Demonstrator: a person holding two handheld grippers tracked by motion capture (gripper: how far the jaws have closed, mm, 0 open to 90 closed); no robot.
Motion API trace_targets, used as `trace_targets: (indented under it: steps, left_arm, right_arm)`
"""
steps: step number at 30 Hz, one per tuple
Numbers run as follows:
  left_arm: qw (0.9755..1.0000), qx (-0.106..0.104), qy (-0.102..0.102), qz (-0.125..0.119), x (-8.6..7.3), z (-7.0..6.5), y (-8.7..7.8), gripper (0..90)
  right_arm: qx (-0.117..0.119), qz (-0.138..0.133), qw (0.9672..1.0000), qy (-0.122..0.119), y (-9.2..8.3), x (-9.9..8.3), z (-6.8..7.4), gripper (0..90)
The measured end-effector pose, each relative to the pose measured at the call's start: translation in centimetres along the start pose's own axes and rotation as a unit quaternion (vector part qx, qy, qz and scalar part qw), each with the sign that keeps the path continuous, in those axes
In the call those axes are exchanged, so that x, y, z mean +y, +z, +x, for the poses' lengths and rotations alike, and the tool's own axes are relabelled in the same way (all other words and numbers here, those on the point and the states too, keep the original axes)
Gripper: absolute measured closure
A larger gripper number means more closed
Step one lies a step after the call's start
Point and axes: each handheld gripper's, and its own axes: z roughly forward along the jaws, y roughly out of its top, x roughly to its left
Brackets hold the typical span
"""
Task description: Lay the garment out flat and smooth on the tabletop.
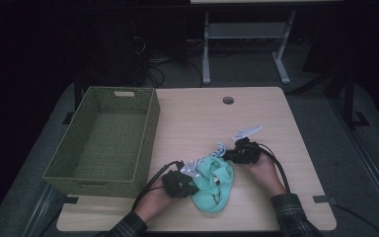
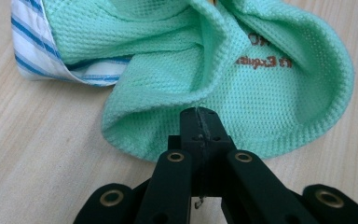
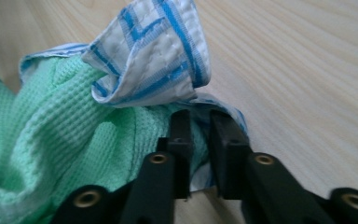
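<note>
Mid-fold on one mint-green waffle-knit cloth with blue-striped white trim, bunched on the light wooden table just right of one empty green woven basket. Left gripper clamped shut on the near green edge. Right gripper nearly shut, pinching the striped hem. Next, probably: lift both edges and straighten before basketing. Two grippers, both gripping.

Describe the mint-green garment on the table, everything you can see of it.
The mint-green garment is a waffle-knit cloth with a blue-and-white striped woven trim and small reddish lettering. It lies crumpled and folded on the wooden table, near its front edge, right of the green woven basket. The left gripper is shut on its green edge; the right gripper has cloth between its nearly closed jaws at the striped end.
</note>
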Motion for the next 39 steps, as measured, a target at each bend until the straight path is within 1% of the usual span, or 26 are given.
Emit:
trace_targets:
  steps: [1, 2, 3, 5, 6, 7, 8, 9, 10, 11, 13, 14, 15, 16, 19, 21, 24, 26, 28, 29, 32, 33, 34, 35, 37, 39]
  left_arm:
    - [1.0, 0.0, 0.0, 0.0, 0.0, 0.0, 0.0, 89.9]
    - [1.0, 0.001, 0.0, 0.0, 0.0, 0.0, 0.0, 89.8]
    - [1.0, 0.002, 0.002, 0.002, 0.1, 0.0, 0.0, 89.9]
    - [1.0, 0.002, 0.002, 0.003, 0.1, 0.0, 0.0, 89.9]
    - [1.0, 0.002, 0.002, 0.004, 0.1, 0.0, 0.0, 89.9]
    - [1.0, 0.002, 0.003, 0.005, 0.2, 0.0, 0.0, 89.9]
    - [1.0, 0.001, 0.002, 0.006, 0.2, 0.0, 0.0, 89.9]
    - [1.0, 0.002, 0.003, 0.005, 0.2, 0.0, 0.0, 89.9]
    - [1.0, 0.002, 0.003, 0.005, 0.2, 0.0, 0.0, 89.9]
    - [1.0, 0.002, 0.003, 0.007, 0.2, 0.0, 0.0, 89.8]
    - [1.0, 0.003, 0.003, 0.007, 0.2, 0.0, 0.0, 89.8]
    - [0.9999, 0.003, 0.008, 0.011, 0.2, 0.1, 0.0, 89.9]
    - [0.9999, 0.002, 0.005, 0.009, 0.2, 0.0, 0.0, 89.9]
    - [1.0, 0.001, 0.0, 0.006, 0.2, 0.0, 0.0, 89.8]
    - [1.0, 0.0, 0.001, 0.006, 0.2, 0.1, 0.0, 89.9]
    - [1.0, 0.0, 0.002, 0.007, 0.2, 0.1, 0.0, 89.8]
    - [1.0, 0.001, 0.0, 0.005, 0.2, 0.0, 0.0, 89.9]
    - [1.0, 0.001, 0.001, 0.005, 0.2, 0.0, 0.0, 89.9]
    - [0.9999, 0.002, 0.006, 0.009, 0.2, 0.1, 0.0, 89.9]
    - [0.9999, 0.002, 0.006, 0.009, 0.2, 0.0, 0.0, 89.9]
    - [0.9999, 0.002, 0.006, 0.008, 0.2, 0.1, 0.0, 89.9]
    - [0.9999, 0.001, 0.01, 0.012, 0.2, 0.1, -0.1, 89.9]
    - [0.9999, 0.001, 0.01, 0.012, 0.2, 0.1, -0.1, 89.9]
    - [0.9999, 0.002, 0.01, 0.012, 0.2, 0.1, -0.1, 89.9]
    - [0.9999, 0.002, 0.01, 0.012, 0.2, 0.1, -0.1, 89.9]
    - [1.0, 0.001, 0.003, 0.007, 0.2, 0.0, 0.0, 89.8]
  right_arm:
    - [-0.003, -0.005, 1.0, -0.004, 0.0, -0.2, 0.0, 83.1]
    - [-0.001, -0.006, 1.0, 0.002, 0.0, -0.2, 0.0, 84.3]
    - [-0.005, -0.006, 1.0, -0.003, -0.1, -0.3, 0.1, 85.1]
    - [-0.007, -0.005, 1.0, -0.005, -0.1, -0.2, 0.2, 85.3]
    - [-0.012, -0.004, 0.9998, -0.016, -0.1, -0.2, 0.3, 85.4]
    - [-0.013, -0.005, 0.9998, -0.015, -0.2, -0.1, 0.4, 85.4]
    - [-0.015, -0.006, 0.9998, -0.015, -0.3, -0.1, 0.5, 85.5]
    - [-0.017, -0.015, 0.9996, -0.016, -0.8, 0.1, 0.4, 85.5]
    - [-0.017, -0.015, 0.9996, -0.016, -0.8, 0.1, 0.4, 85.5]
    - [-0.017, -0.026, 0.9994, -0.012, -1.4, 0.2, 0.4, 85.5]
    - [-0.017, -0.031, 0.9993, -0.011, -1.7, 0.2, 0.4, 85.5]
    - [-0.02, -0.033, 0.9992, -0.012, -2.0, 0.2, 0.4, 85.5]
    - [-0.024, -0.04, 0.9989, -0.007, -2.7, 0.2, 0.4, 85.5]
    - [-0.026, -0.044, 0.9987, -0.009, -3.0, 0.2, 0.3, 85.5]
    - [-0.03, -0.051, 0.9982, -0.002, -3.6, 0.1, 0.2, 85.4]
    - [-0.031, -0.051, 0.9982, 0.0, -3.7, 0.1, 0.1, 85.4]
    - [-0.042, -0.051, 0.9978, 0.0, -4.1, -0.1, -0.1, 85.4]
    - [-0.048, -0.053, 0.9974, 0.007, -4.4, -0.3, -0.3, 85.4]
    - [-0.056, -0.055, 0.9969, 0.008, -4.7, -0.4, -0.5, 85.4]
    - [-0.063, -0.055, 0.9964, 0.013, -5.1, -0.7, -0.9, 85.4]
    - [-0.069, -0.056, 0.9959, 0.017, -5.4, -0.9, -1.2, 85.4]
    - [-0.075, -0.055, 0.9952, 0.027, -5.7, -1.2, -1.5, 85.4]
    - [-0.075, -0.055, 0.9952, 0.027, -5.7, -1.2, -1.5, 85.4]
    - [-0.08, -0.054, 0.9947, 0.037, -5.9, -1.6, -1.8, 85.3]
    - [-0.083, -0.054, 0.9945, 0.035, -5.9, -1.6, -1.9, 85.3]
    - [-0.092, -0.053, 0.9935, 0.042, -6.0, -1.8, -2.1, 85.3]
